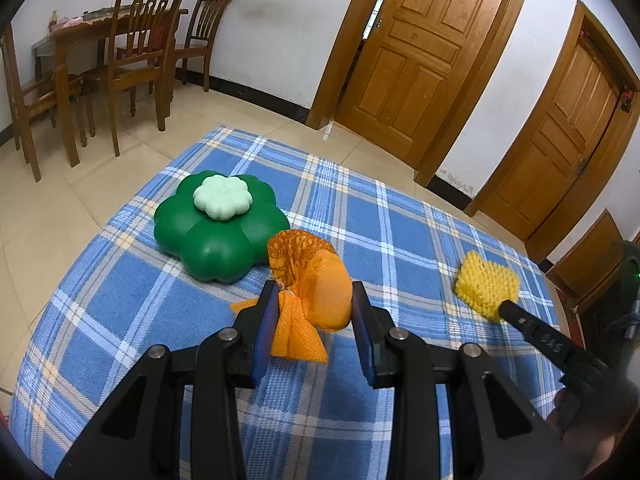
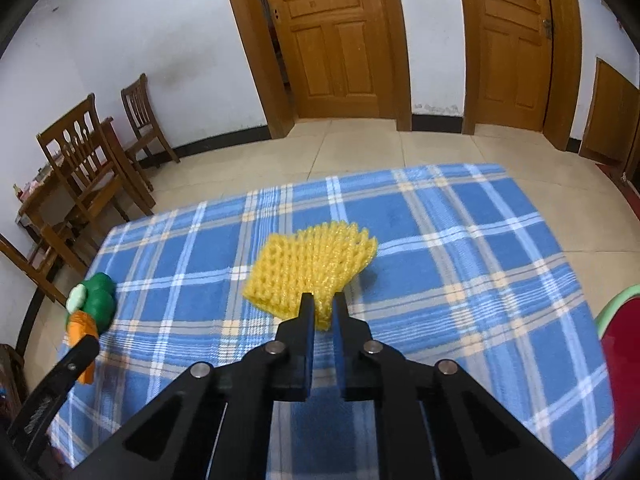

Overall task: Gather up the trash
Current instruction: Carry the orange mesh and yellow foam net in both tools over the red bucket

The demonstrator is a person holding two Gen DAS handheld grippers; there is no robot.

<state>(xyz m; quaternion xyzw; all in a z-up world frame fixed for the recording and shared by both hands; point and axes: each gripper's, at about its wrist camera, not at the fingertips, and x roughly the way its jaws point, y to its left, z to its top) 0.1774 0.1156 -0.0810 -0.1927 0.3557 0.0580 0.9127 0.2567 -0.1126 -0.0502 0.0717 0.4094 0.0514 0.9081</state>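
Note:
An orange foam fruit net [image 1: 316,288] lies on the blue plaid cloth [image 1: 160,320] between the fingers of my left gripper [image 1: 314,294]. The jaws stand apart around it; whether the pads touch it I cannot tell. My right gripper [image 2: 323,306] is shut on the near edge of a yellow foam net [image 2: 312,262], which also shows in the left wrist view [image 1: 486,284]. A green clover-shaped container with a pale green lid [image 1: 220,224] sits just behind the orange net, and shows at the left in the right wrist view [image 2: 96,300].
Wooden chairs and a table [image 1: 100,60] stand at the far left on the tiled floor. Two wooden doors [image 1: 420,52] are behind the cloth-covered table. A red object with a pale green rim [image 2: 620,360] sits at the right edge.

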